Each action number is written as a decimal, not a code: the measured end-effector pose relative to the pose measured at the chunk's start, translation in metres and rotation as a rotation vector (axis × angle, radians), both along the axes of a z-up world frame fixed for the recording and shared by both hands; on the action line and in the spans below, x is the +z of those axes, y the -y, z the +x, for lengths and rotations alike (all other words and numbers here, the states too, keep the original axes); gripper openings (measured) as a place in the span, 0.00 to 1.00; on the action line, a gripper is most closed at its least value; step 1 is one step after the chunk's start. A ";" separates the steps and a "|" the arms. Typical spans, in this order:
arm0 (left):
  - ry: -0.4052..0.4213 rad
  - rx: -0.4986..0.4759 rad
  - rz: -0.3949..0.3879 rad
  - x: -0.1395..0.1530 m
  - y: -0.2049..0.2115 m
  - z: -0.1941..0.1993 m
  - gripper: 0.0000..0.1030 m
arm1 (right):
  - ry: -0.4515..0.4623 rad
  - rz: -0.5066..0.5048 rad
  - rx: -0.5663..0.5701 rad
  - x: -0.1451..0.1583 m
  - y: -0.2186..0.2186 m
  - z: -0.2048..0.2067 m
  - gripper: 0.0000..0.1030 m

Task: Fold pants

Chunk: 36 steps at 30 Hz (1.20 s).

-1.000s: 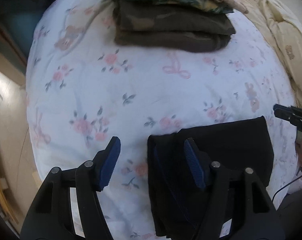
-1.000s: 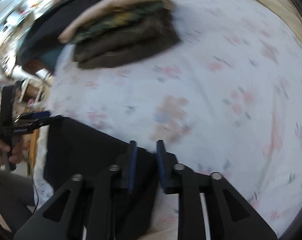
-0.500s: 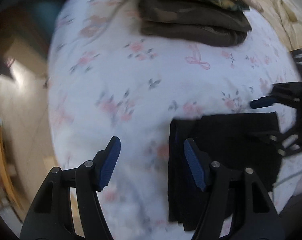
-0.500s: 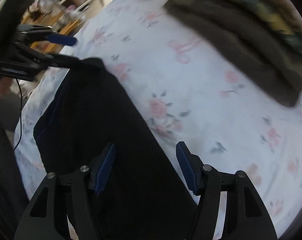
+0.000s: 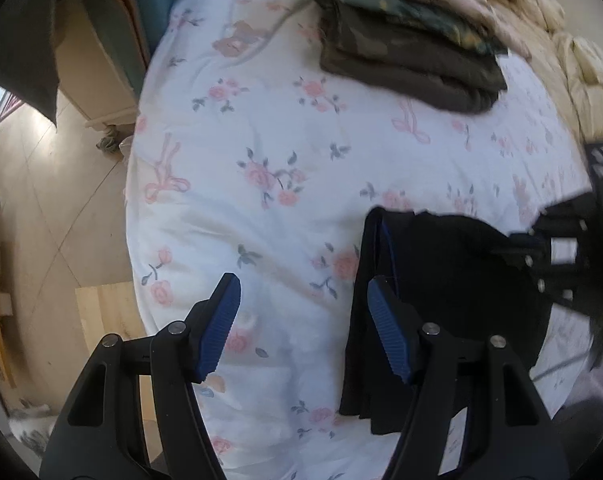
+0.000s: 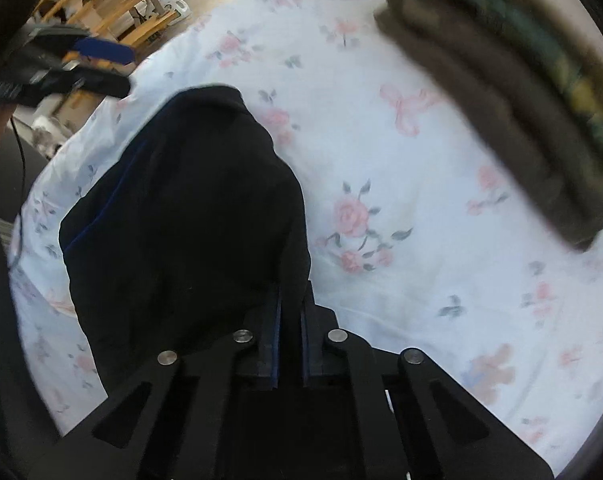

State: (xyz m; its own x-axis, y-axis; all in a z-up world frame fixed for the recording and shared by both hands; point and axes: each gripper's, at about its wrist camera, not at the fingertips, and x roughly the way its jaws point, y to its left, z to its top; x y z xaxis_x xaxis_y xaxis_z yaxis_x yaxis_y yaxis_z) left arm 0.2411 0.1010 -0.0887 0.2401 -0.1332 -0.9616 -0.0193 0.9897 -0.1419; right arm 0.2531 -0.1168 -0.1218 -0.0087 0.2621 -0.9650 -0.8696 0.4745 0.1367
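Folded black pants [image 5: 453,280] with a blue seam stripe lie on the flowered bed sheet [image 5: 281,140]. My left gripper [image 5: 303,284] hangs open above the sheet, its right finger over the pants' left edge and nothing between the pads. My right gripper [image 6: 289,304] points down at the pants [image 6: 181,200], its jaws closing tight, and the pads pinch a fold of the black fabric, which bulges up ahead of them. Each view catches the other tool: the right gripper [image 5: 549,256] at the pants' far side, the left gripper [image 6: 81,68] at upper left.
A stack of folded camouflage and brown clothes [image 5: 409,52] sits at the far side of the bed, seen also as the stack [image 6: 521,100]. A beige quilt [image 5: 581,72] lies far right. The bed edge drops to the floor [image 5: 41,200] on the left. Wooden furniture [image 6: 113,20] stands beyond.
The right gripper rolled, swung over the pants, opened wide, then shut on their edge, bunching the fabric. The left gripper drifted left and stayed open.
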 end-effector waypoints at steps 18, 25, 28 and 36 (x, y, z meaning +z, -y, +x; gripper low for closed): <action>0.157 -0.088 -0.141 0.047 0.057 -0.029 0.61 | 0.910 -0.277 0.123 0.007 -0.032 -0.243 0.05; 0.076 -0.262 -0.156 0.027 0.119 -0.047 0.61 | 0.899 -0.291 0.107 -0.003 -0.033 -0.250 0.05; -0.019 -0.247 -0.120 0.005 0.116 -0.050 0.61 | 0.878 -0.280 0.104 -0.003 -0.028 -0.247 0.05; 0.028 -0.168 0.035 -0.002 0.100 -0.077 0.61 | 0.788 -0.239 0.034 -0.005 -0.025 -0.239 0.05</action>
